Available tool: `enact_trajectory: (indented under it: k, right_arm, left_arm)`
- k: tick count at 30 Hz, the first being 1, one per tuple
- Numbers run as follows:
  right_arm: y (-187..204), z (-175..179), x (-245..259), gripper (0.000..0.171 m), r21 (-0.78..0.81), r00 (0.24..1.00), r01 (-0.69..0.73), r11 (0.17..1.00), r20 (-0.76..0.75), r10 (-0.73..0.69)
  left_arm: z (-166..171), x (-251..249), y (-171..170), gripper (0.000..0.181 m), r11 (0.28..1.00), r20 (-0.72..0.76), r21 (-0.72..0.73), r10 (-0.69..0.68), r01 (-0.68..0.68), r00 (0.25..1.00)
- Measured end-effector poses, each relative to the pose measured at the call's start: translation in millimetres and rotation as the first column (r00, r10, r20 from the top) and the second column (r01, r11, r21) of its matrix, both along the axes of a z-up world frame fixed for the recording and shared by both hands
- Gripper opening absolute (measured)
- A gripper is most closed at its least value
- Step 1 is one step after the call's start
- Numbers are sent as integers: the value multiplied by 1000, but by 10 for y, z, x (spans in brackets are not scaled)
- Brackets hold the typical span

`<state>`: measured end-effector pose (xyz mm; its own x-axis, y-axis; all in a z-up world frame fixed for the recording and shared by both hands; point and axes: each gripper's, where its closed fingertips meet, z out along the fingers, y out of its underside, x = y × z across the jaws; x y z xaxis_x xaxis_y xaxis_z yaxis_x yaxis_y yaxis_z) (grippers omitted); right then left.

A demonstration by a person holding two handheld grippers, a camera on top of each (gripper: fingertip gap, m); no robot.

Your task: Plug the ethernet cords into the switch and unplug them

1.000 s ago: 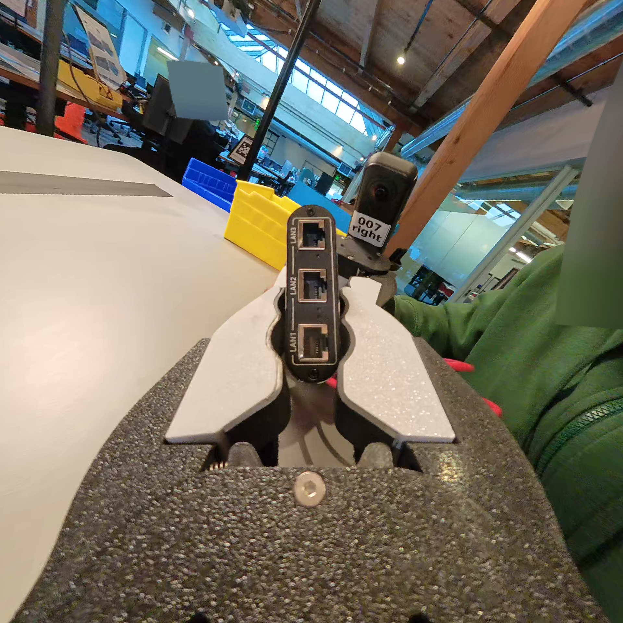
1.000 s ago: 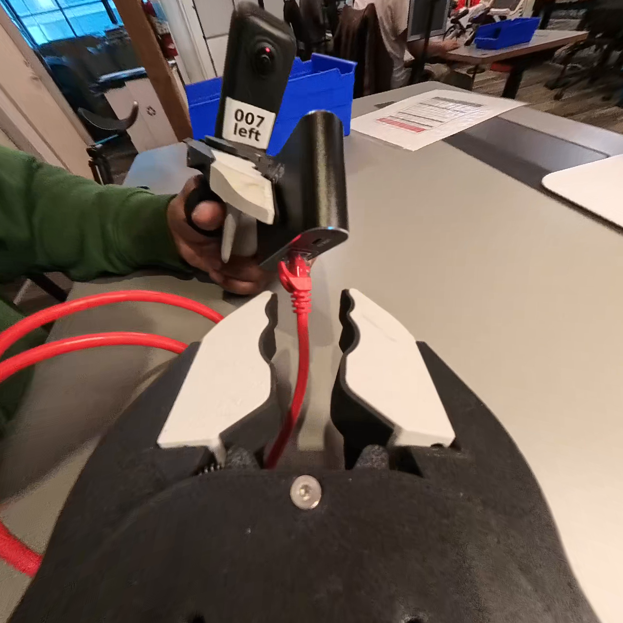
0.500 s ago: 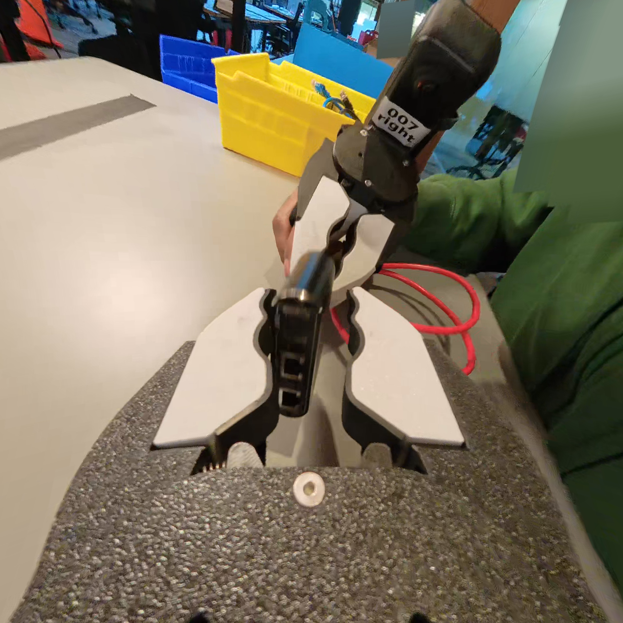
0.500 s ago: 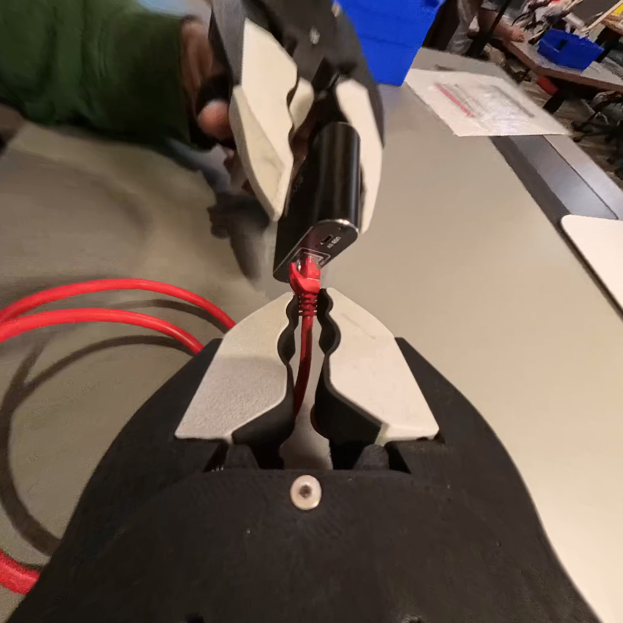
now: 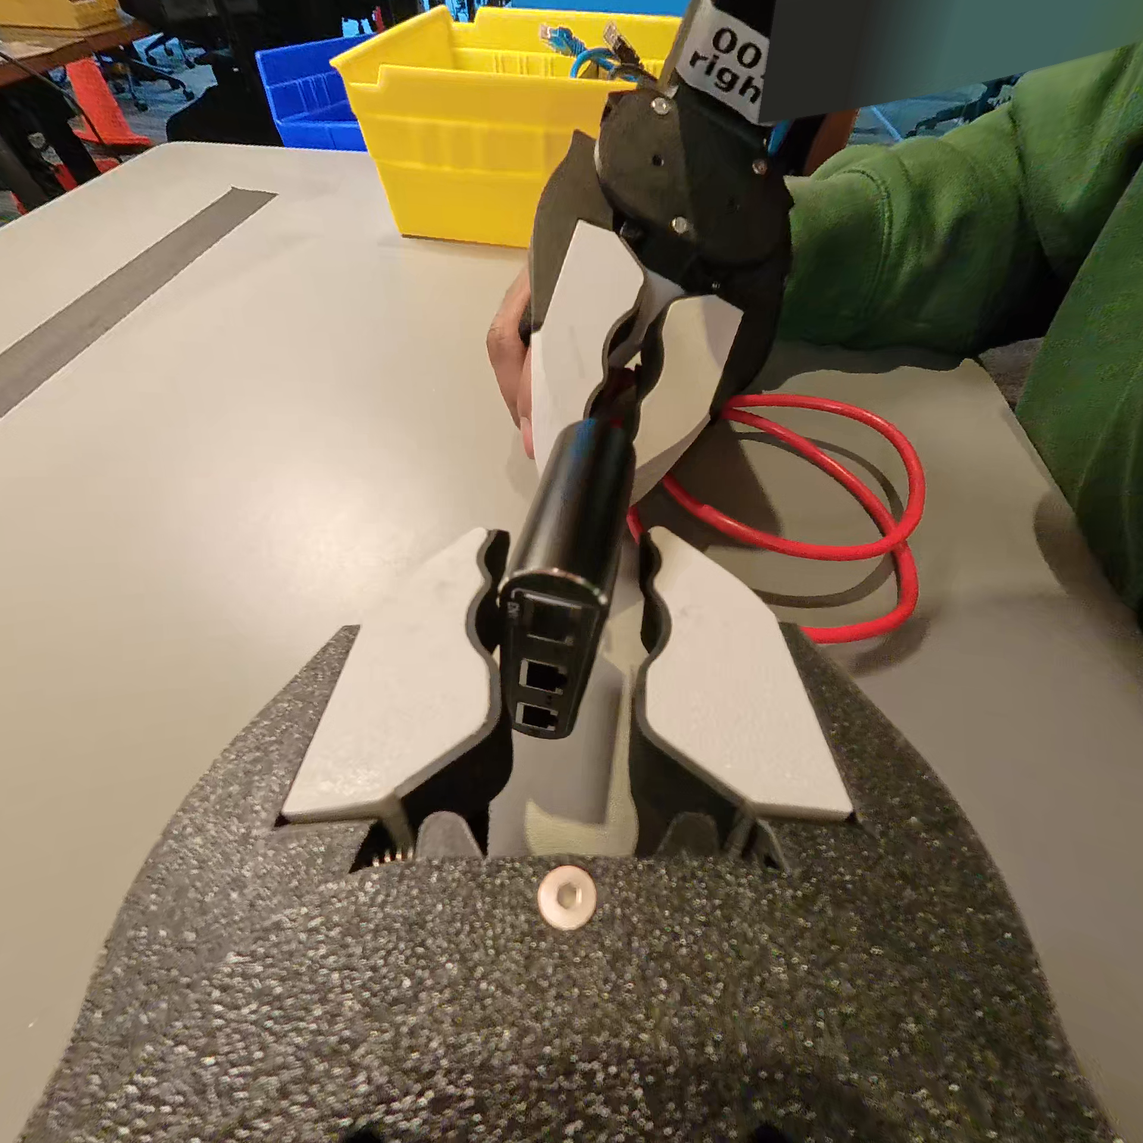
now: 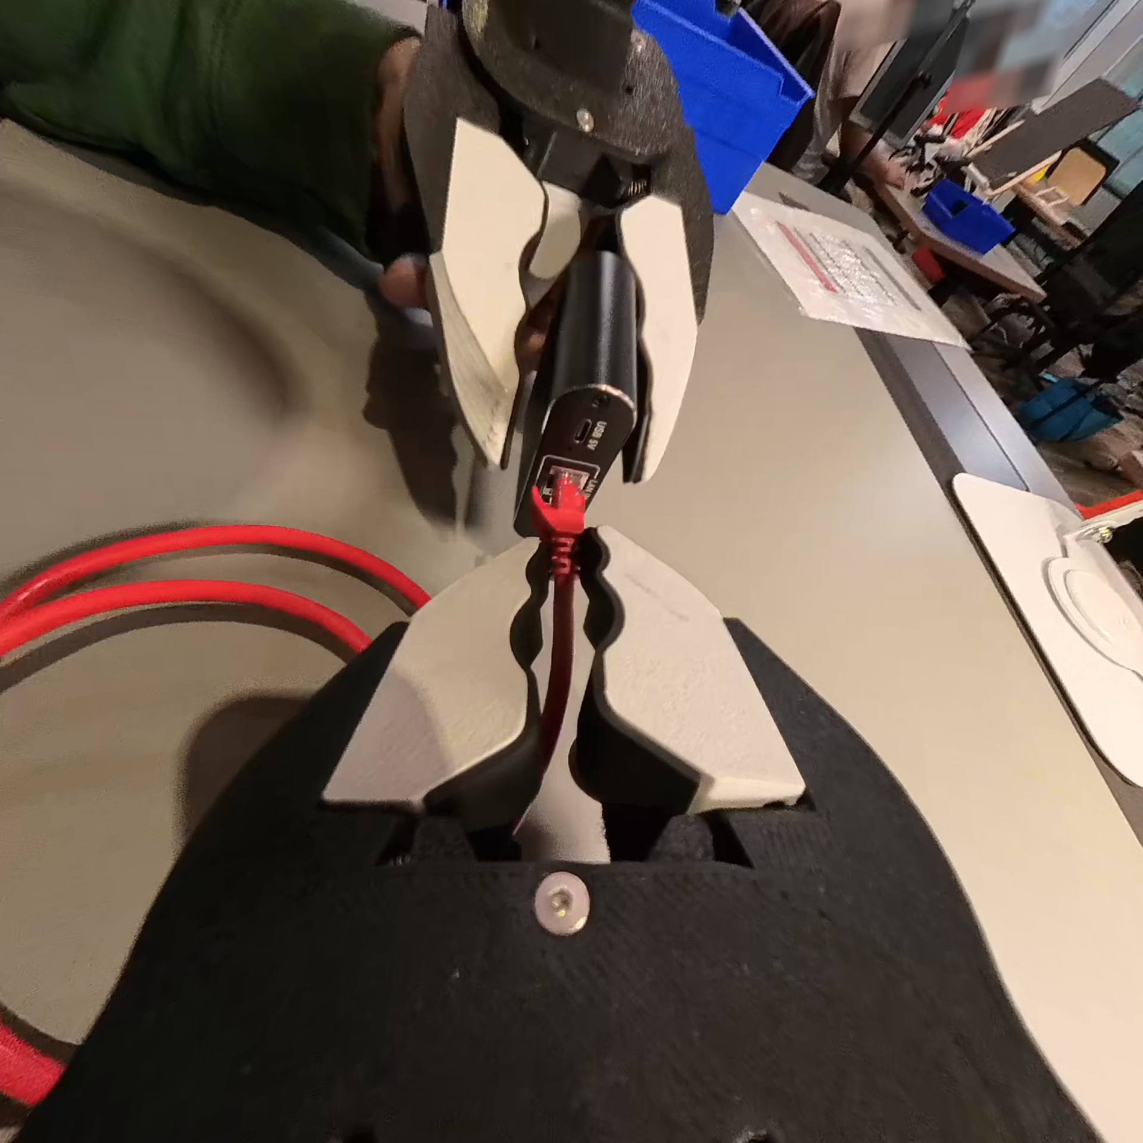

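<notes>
Black, oblong switch [image 5: 566,560] is held off the grey table [image 5: 247,433], lying between the fingers of the left gripper [image 5: 563,550]. Its near end face shows three empty ports. The left jaws stand spread, and whether they actually press on the switch body cannot be told from either view. The right gripper [image 6: 564,544] faces it from the opposite end, jaws closed on the red ethernet cord [image 6: 560,618] just behind its plug [image 6: 556,504]. That plug sits at the lower port of the switch's far end face; how deeply it is seated cannot be told. Slack cord lies looped on the table near the person's green sleeve [image 5: 915,235]. A yellow bin [image 5: 482,130] holding blue cables and a blue bin [image 5: 309,99] stand well behind.
</notes>
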<state>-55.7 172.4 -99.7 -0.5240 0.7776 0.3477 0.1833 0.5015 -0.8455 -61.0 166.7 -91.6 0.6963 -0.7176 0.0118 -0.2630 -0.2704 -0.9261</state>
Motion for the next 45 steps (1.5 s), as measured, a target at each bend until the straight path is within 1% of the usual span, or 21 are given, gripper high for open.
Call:
enact_trajectory:
  k: [2,8,9,10,12,13,18,21,25,31,34,37,41,45]
  right_arm:
    - [-16,7,3,10,-6,1000,-10,1000,-6,10]
    - [10,-7,-23,11,-7,1000,10,1000,1,-10]
    - [-11,10,-6,16,-23,1000,-7,1000,-1,7]
    - [-34,42,11,26,-58,1000,-28,998,-4,27]
    - [-37,109,19,33,-138,999,-37,990,-2,37]
    - [-31,124,17,35,-151,999,-36,988,-6,35]
    - [-75,53,6,30,-83,999,-37,996,5,37]
    - [-45,48,-28,24,-35,1000,-5,999,-25,4]
    - [-67,76,-33,18,-24,998,-8,1000,-56,7]
    - [-67,93,-59,16,10,996,14,1000,-87,-13]
    - [-71,61,-67,16,44,996,22,999,-85,-18]
    - [-57,34,-98,15,117,994,57,991,-100,-45]
    - [-29,68,-135,14,152,988,110,982,-120,-92]
    - [6,36,-155,15,184,986,144,972,-110,-126]
  left_arm:
    - [3,4,-6,32,1000,-7,10,0,0,1000]
    - [16,3,-20,28,1000,-11,25,-4,4,1000]
    - [20,3,-27,28,999,-14,32,-9,10,1000]
    - [14,-5,-27,28,999,-30,43,-6,8,1000]
    - [-32,-12,-22,28,998,-89,64,0,6,996]
    - [-50,-7,-20,28,997,-118,79,0,10,993]
    - [-56,8,2,28,985,-200,174,20,16,980]
    - [-43,12,-3,28,980,-207,198,21,21,978]
    - [-6,-7,-1,28,976,-190,217,32,10,981]
    - [19,-24,5,28,973,-178,231,47,-5,983]
    - [7,-17,3,28,971,-196,241,54,-5,979]
    - [-1,-26,15,28,968,-209,249,73,-19,975]
    - [22,-54,28,28,966,-196,257,94,-41,976]
    - [-29,-86,50,28,964,-241,259,122,-57,963]
